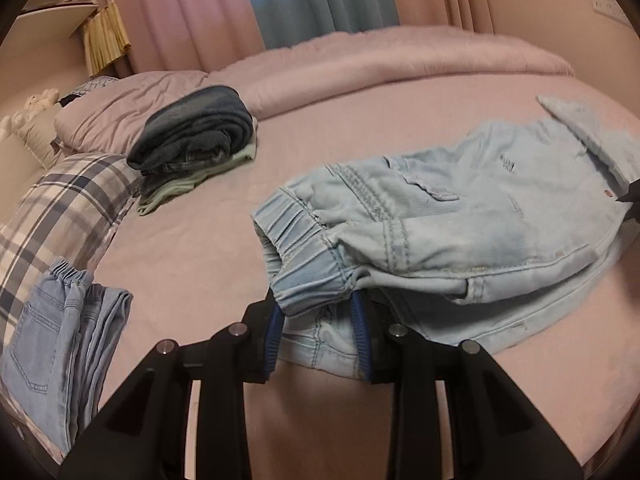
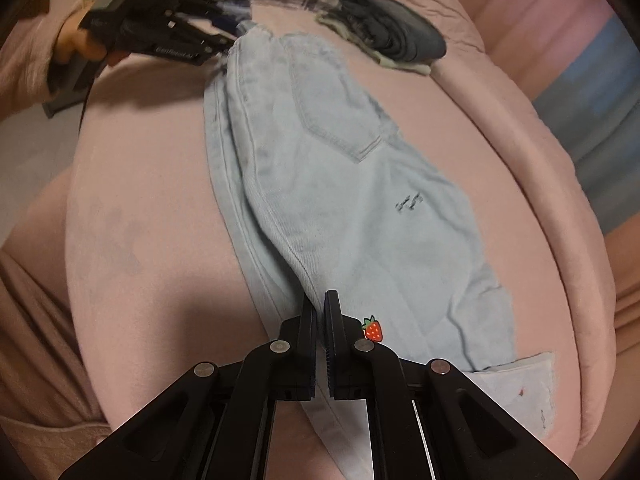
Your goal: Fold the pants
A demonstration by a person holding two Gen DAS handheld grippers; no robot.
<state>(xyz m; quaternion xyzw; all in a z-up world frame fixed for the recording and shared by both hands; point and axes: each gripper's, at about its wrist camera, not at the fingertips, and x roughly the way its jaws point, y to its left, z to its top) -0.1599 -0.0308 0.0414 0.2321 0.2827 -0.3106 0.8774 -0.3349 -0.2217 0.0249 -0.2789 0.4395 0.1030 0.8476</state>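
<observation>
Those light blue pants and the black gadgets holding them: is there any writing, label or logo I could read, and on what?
None can be read.
Left gripper: pale lettering on its black body, too blurred.
Light blue pants: small dark stitched mark, not legible as letters.
Strawberry patch on the pants: a picture only, no words.

surface: bed [image 1: 192, 248] under a pink sheet | centre: light blue pants [image 1: 460, 216] spread flat | far left: stack of dark folded clothes [image 1: 196, 136] near the pillows | left edge: plaid pillow [image 1: 60, 208] with folded light jeans [image 1: 56, 344] on it | far side: rolled pink duvet [image 1: 400, 60]
</observation>
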